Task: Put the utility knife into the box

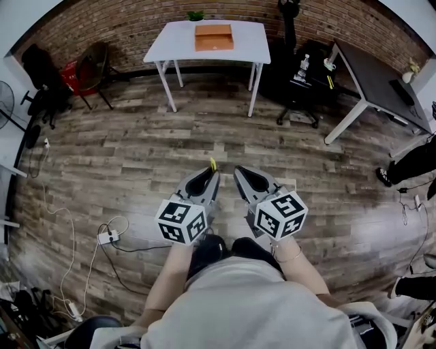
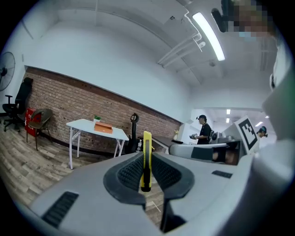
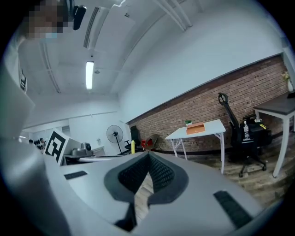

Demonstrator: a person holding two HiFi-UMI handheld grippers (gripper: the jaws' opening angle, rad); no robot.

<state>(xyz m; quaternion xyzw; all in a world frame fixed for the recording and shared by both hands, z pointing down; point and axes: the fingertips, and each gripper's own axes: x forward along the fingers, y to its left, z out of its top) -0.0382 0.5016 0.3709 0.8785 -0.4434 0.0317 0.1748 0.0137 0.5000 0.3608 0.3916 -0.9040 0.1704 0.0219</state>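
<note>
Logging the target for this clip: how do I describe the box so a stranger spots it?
By the brick wall stands a white table. The box lies on its top, flat and orange; its only neighbour there is a small green plant.

Wall: brick wall (image 1: 136, 27) ahead of me.
Floor: wood planks (image 1: 136, 150) under me.
Furniture: white table (image 1: 248, 41) against the brick; dark desk (image 1: 371, 71) to my right; brown chair (image 1: 92, 65) to my left.
Light: ceiling tube lamp (image 2: 208, 30) lit overhead.
</note>
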